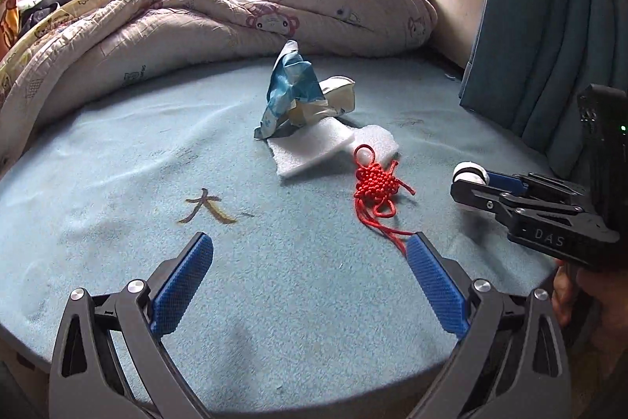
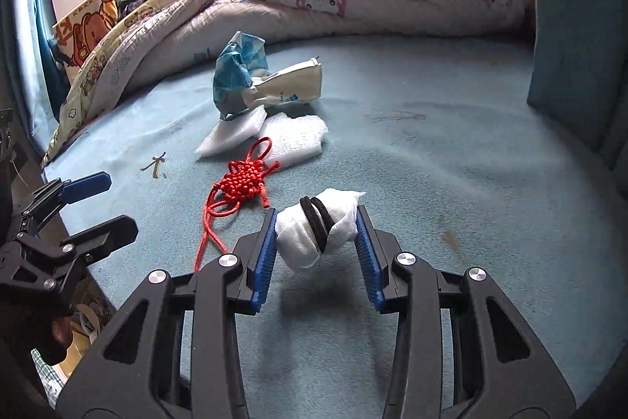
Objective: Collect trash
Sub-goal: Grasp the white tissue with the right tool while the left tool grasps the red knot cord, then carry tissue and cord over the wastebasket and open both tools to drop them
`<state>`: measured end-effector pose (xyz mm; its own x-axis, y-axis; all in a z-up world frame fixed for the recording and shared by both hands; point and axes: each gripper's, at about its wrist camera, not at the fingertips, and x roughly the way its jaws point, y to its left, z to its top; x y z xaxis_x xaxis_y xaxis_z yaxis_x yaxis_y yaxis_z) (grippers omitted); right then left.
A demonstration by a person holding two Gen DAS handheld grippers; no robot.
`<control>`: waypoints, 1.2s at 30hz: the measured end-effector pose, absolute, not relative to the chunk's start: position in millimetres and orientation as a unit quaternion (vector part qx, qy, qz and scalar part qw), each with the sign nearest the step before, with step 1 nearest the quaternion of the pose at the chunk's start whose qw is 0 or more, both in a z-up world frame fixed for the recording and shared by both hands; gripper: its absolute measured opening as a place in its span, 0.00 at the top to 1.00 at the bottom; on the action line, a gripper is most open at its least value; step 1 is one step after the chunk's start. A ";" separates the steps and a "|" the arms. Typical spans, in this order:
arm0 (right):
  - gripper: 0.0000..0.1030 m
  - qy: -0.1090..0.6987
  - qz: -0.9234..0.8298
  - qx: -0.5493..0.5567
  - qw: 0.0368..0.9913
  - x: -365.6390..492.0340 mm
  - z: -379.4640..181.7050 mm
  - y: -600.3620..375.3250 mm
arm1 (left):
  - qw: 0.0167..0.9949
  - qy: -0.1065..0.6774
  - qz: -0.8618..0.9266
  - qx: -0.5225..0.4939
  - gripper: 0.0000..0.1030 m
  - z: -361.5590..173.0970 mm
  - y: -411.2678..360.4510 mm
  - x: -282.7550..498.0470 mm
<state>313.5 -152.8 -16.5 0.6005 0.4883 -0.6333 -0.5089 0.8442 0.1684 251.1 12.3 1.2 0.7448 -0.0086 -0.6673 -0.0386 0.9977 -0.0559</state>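
Note:
On the light blue bed sheet (image 1: 117, 152) lie a crumpled blue and white wrapper (image 1: 292, 93), white foam pieces (image 1: 310, 148) and a red knotted cord ornament (image 1: 376, 183). My left gripper (image 1: 310, 250) is open and empty, low over the sheet near the cord's tail. My right gripper (image 2: 316, 222) is shut on a white tissue wad with black bands (image 2: 318, 230), held just above the sheet. In the right wrist view the wrapper (image 2: 239, 73), foam (image 2: 290, 136) and red cord (image 2: 243, 183) lie ahead and left. The right gripper also shows in the left wrist view (image 1: 471, 183).
A rumpled pink cartoon quilt (image 1: 235, 14) fills the back of the bed. A blue curtain (image 1: 549, 26) hangs at the right. The left gripper (image 2: 90, 207) shows at the left edge of the right wrist view, over the bed's edge.

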 end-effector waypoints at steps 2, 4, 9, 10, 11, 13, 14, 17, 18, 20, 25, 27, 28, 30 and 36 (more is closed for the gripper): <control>0.65 0.346 0.277 -0.014 0.896 311.3 -14.2 -163.9 | 0.931 0.363 0.001 -0.032 0.06 0.4 0.2 266.7; 0.65 0.341 0.276 -0.017 0.898 308.9 -11.6 -173.5 | 0.928 0.371 -0.005 -0.037 0.06 -0.4 -10.8 281.2; 0.65 0.327 0.281 -0.023 0.902 302.7 -4.1 -192.3 | 0.922 0.386 0.014 -0.031 0.06 -6.8 -37.1 314.6; 0.65 0.326 0.283 -0.024 0.902 302.1 -2.8 -195.1 | 0.920 0.390 0.022 -0.030 0.06 -9.5 -40.1 320.6; 0.65 0.324 0.285 -0.024 0.902 301.4 -1.9 -197.4 | 0.918 0.393 0.026 -0.031 0.08 -12.2 -42.6 325.7; 0.65 0.322 0.290 -0.025 0.901 299.9 -1.7 -201.6 | 0.913 0.405 0.025 -0.035 0.29 -20.2 -46.9 334.1; 0.65 0.321 0.291 -0.025 0.901 299.4 -2.2 -203.4 | 0.910 0.413 0.026 -0.032 0.38 -25.2 -48.5 337.1; 0.65 0.320 0.297 -0.025 0.899 297.1 -5.4 -207.5 | 0.916 0.400 0.030 -0.017 0.66 -24.2 -52.4 333.3; 0.65 0.322 0.298 -0.024 0.899 296.3 -7.0 -208.2 | 0.916 0.399 0.026 -0.021 0.67 -24.1 -50.9 331.5; 0.65 0.323 0.300 -0.020 0.897 295.0 -9.2 -209.1 | 0.918 0.395 0.010 -0.034 0.70 -22.8 -47.0 326.0; 0.65 0.317 0.312 -0.012 0.895 282.1 -6.0 -206.1 | 0.923 0.382 -0.004 -0.039 0.71 -18.6 -39.7 299.2; 0.65 0.314 0.321 -0.011 0.894 274.3 -2.9 -202.8 | 0.926 0.375 -0.006 -0.039 0.71 -14.3 -35.0 282.5; 0.65 0.312 0.326 -0.010 0.892 269.0 -1.1 -200.8 | 0.927 0.372 -0.006 -0.039 0.71 -11.4 -32.1 274.0; 0.65 0.307 0.338 -0.011 0.890 256.9 3.1 -195.7 | 0.931 0.363 -0.007 -0.042 0.71 -4.2 -25.4 254.5; 0.65 0.289 0.378 -0.017 0.879 208.6 18.5 -180.4 | 0.939 0.339 -0.014 -0.047 0.71 20.0 -13.4 193.5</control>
